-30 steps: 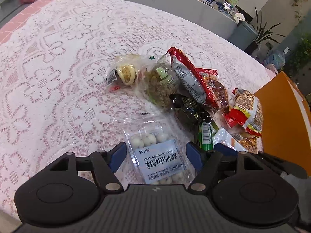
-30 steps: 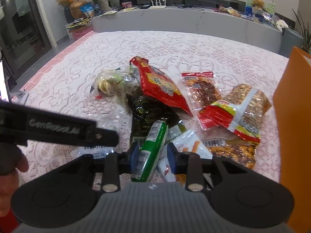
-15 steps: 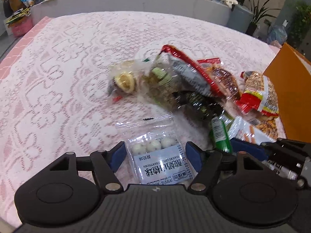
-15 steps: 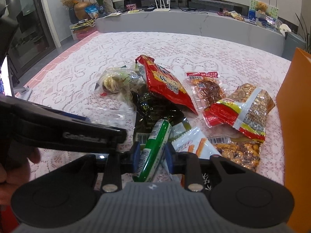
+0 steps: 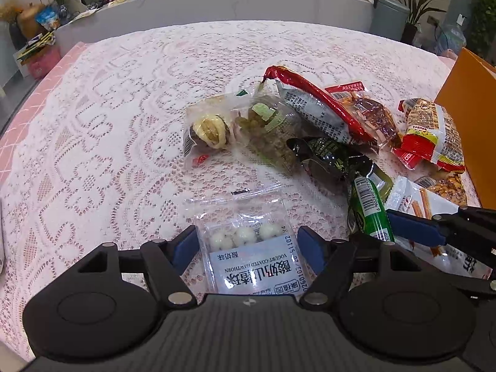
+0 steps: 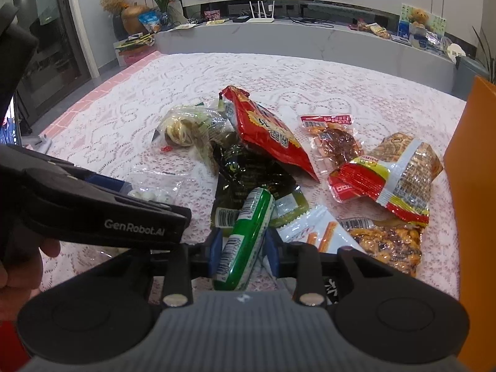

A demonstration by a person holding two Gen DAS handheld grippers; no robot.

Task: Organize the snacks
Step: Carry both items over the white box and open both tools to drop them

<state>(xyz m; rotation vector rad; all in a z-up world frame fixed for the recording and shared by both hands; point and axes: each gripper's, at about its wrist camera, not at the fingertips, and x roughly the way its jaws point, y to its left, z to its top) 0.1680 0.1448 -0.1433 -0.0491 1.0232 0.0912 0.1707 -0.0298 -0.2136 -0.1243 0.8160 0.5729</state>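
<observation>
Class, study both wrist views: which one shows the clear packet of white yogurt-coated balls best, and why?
The left wrist view. There the clear packet lies front and centre between the open left gripper's fingers, its white balls and printed label readable. In the right wrist view, the left gripper's body covers most of it; only a clear corner and a few balls show.

Left hand-held gripper (image 5: 246, 248) straddles the clear hawthorn-ball packet (image 5: 248, 248), jaws spread.

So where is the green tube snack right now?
In the right wrist view the green tube snack sits between the right hand-held gripper fingers, beside the black packet.
</observation>
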